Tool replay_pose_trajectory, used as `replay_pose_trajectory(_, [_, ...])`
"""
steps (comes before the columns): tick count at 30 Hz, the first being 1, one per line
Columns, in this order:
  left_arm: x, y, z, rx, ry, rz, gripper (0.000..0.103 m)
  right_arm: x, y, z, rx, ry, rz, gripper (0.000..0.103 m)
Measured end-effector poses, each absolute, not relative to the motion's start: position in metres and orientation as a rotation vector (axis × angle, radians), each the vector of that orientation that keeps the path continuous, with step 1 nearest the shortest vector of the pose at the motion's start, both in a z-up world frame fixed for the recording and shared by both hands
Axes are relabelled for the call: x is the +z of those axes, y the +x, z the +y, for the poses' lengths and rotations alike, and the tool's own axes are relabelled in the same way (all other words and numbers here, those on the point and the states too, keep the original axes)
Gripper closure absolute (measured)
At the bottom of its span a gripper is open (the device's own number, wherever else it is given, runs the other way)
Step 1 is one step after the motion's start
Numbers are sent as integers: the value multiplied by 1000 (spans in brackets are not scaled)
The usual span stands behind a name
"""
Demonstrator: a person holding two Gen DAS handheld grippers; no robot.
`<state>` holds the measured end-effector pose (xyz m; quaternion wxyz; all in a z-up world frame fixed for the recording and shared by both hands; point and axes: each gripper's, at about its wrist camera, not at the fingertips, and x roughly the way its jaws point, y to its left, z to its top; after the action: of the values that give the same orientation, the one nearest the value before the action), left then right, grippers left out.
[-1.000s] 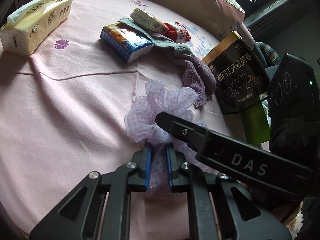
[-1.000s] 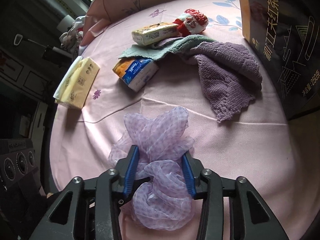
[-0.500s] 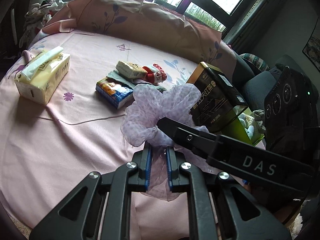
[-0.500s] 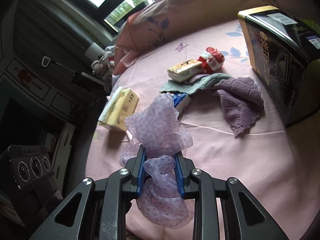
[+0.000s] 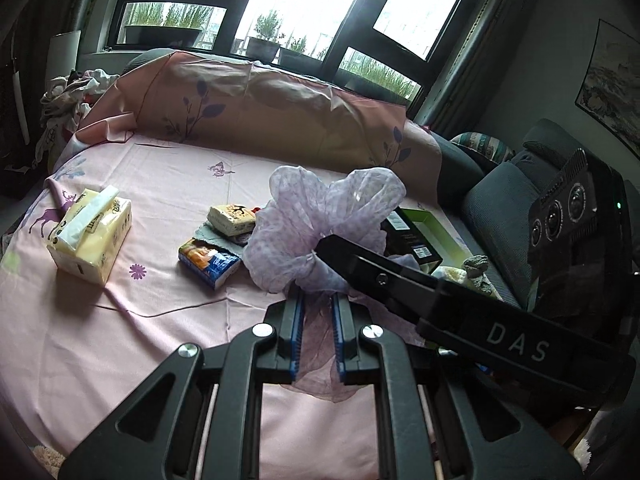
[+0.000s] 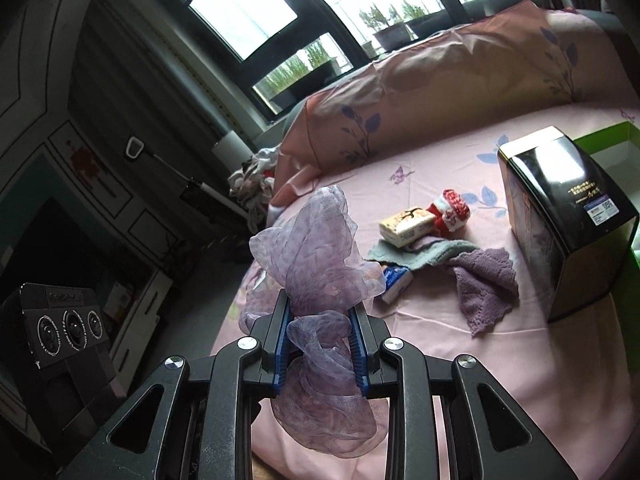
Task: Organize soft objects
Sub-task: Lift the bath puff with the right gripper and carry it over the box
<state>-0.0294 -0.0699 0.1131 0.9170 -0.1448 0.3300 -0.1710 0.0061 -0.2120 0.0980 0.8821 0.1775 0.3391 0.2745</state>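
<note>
Left wrist view: the left gripper (image 5: 317,332) and right gripper (image 6: 319,344) both have their jaws clenched on the lilac gauze scarf (image 5: 320,228), held bunched in the air above the pink bed (image 5: 168,184). I judge it best to keep both grips firm and draw the hands apart evenly, so the slippery fabric opens flat for folding. Readable writing: "DAS" on the right gripper's arm; the black tin (image 6: 560,216) carries print too small to read.

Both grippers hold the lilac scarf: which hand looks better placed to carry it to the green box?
Right, probably. The green box sits at the right edge, behind the black tin. Right gripper grips the lilac scarf there; left gripper stands farther away.
</note>
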Motion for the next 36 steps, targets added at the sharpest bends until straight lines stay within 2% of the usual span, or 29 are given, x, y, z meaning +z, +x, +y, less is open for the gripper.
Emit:
replay_pose_trajectory(15, [184,-33,-115,-445,-234,513,93,174,-9,-253,529,294,513,74])
replay_pose_trajectory(21, [202,-26,-150,-505,-204,464,93,189,-9,-292,492,331,433,74])
replay_pose_trajectory(30, [197,-3,-217,-629,-155,467,93,185,-14,-355,323,369,347,74])
replay_pose_trajectory(36, [180,19,-253,-693,-165,519,92,174,-3,-390,228,384,356,74])
